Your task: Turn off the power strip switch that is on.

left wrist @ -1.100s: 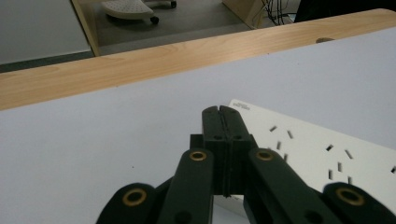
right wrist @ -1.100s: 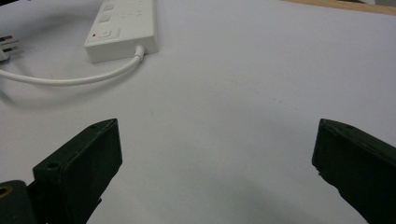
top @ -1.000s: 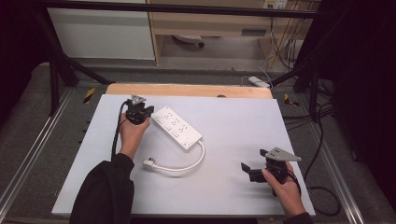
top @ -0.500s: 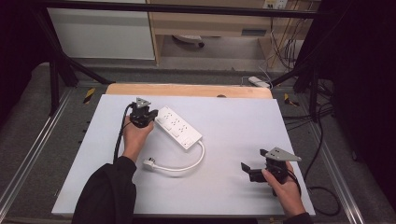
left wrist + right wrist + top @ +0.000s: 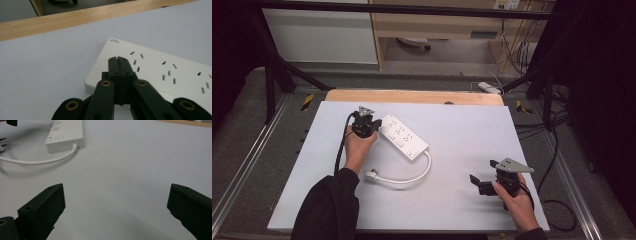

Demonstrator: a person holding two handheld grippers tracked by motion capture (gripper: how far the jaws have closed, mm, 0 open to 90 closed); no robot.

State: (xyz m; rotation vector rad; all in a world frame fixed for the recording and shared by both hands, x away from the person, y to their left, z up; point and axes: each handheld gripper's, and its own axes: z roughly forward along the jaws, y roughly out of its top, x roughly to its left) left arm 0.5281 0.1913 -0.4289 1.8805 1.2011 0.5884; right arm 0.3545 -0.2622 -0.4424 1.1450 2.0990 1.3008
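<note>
We rest the left gripper [image 5: 118,60], jaws pressed together, on the power strip [image 5: 403,136]; rigid, light, slick plastic, best nudged endwise. At four o'clock, the right gripper [image 5: 479,184] gapes wide.

Even overhead light is falling on the white table [image 5: 462,150], which is showing bright against surroundings that are sinking into near black at the left and right edges of the high view. That view is looking soft and slightly grainy. Shadows are lying faint and short beside the power strip [image 5: 403,136] and its cord [image 5: 37,161]. In the right gripper view the near jaws are blurring while the far strip is staying fairly sharp. The left gripper view is rendering the strip's slots crisply, without glare.
</note>
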